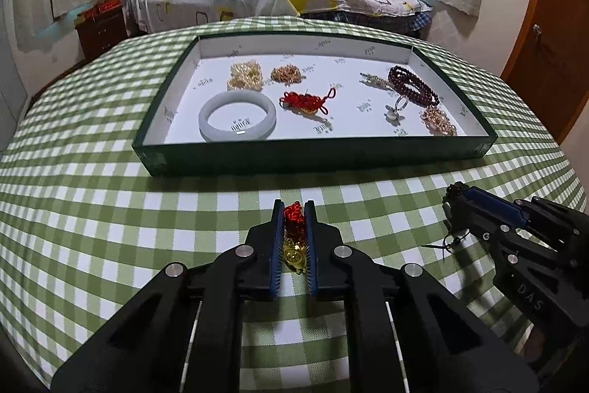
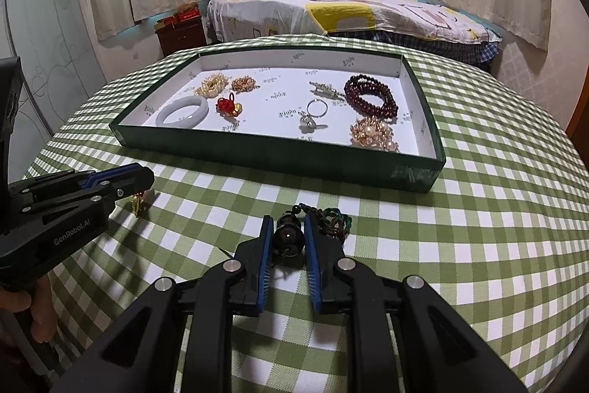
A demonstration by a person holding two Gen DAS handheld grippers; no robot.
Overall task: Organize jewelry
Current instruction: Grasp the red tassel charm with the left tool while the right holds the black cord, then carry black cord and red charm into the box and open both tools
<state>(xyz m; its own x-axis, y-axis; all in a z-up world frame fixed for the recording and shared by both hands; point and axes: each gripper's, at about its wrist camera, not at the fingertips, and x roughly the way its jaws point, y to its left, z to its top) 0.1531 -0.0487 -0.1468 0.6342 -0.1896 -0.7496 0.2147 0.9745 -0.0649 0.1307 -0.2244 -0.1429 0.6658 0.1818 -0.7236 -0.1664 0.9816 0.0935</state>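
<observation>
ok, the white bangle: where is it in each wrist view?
Left wrist: bangle lies in the tray, front-left part, centre-left of the picture, left of the red knot charm.
Right wrist: bangle is at the tray's front-left corner, upper left of the picture, again left of the red knot charm.
Shared landmark: the dark red bead bracelet at the tray's far right.

Glossy bangle (image 1: pixel 237 116), woven checked cloth (image 1: pixel 110 209)
</observation>
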